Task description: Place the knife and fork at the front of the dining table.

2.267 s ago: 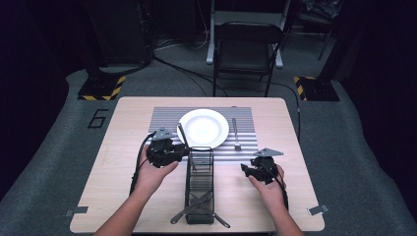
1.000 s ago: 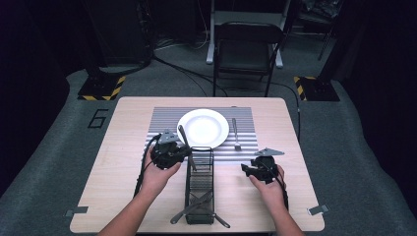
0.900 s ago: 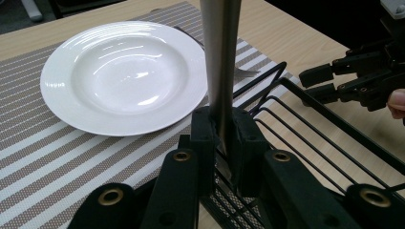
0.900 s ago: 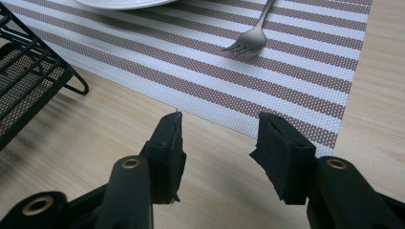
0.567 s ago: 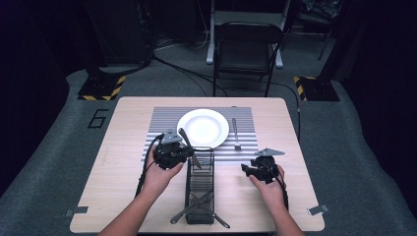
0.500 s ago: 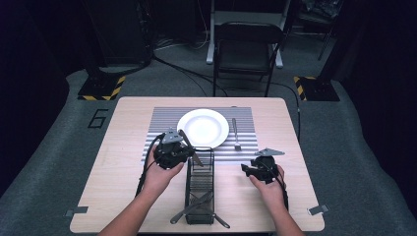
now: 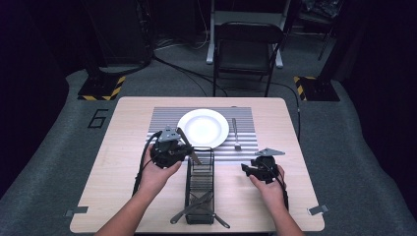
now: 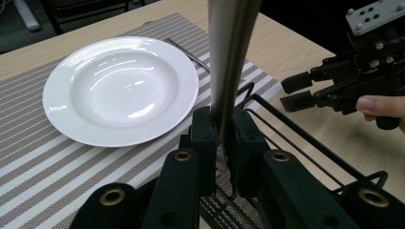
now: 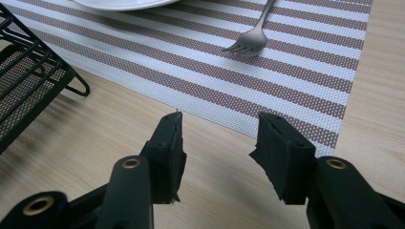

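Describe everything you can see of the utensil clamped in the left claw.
The utensil is a slim, smooth, shiny piece of grey metal, likely a knife. The left claw is shut on one end, both pads pressed against it. It rises at a tilt above the black wire caddy, beside the white plate, touching neither. Its far end runs out of frame.
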### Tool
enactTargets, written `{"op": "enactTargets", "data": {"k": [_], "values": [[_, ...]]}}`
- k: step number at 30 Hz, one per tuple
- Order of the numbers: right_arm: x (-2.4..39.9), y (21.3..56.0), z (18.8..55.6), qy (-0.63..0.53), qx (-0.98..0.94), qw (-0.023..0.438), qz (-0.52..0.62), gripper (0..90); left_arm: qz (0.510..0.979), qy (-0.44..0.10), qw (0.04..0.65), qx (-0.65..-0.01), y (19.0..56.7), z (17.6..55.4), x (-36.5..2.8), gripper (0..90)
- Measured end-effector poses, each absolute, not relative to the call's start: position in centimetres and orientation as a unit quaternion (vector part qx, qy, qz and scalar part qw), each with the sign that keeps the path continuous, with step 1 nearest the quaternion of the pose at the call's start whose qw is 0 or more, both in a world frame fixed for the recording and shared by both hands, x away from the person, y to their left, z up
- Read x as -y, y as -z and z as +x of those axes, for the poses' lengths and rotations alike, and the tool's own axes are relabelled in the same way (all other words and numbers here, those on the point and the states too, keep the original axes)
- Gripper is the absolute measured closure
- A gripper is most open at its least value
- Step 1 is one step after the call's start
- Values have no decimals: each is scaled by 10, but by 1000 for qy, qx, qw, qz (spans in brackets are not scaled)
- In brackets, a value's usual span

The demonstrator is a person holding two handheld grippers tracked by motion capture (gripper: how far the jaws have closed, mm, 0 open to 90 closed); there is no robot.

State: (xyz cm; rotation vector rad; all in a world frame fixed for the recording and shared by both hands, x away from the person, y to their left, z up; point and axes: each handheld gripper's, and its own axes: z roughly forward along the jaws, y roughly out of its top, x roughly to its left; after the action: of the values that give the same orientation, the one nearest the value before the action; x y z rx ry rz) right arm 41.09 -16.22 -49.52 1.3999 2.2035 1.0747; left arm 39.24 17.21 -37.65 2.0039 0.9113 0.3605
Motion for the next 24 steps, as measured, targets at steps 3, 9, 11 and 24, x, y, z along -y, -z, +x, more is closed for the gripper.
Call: {"op": "enactTargets", "data": {"k": [3, 9, 11, 24], "values": [[162, 495, 411, -376, -770, 157, 492, 513, 806, -148, 441, -366, 371, 390, -174, 818], [163, 495, 411, -376, -770, 161, 490, 513, 804, -149, 443, -369, 357, 386, -178, 819], [163, 495, 411, -377, -770, 159, 490, 513, 802, -149, 445, -368, 353, 385, -180, 818], [163, 495, 411, -376, -768, 158, 494, 513, 790, -158, 460, -374, 319, 375, -195, 819]]}}
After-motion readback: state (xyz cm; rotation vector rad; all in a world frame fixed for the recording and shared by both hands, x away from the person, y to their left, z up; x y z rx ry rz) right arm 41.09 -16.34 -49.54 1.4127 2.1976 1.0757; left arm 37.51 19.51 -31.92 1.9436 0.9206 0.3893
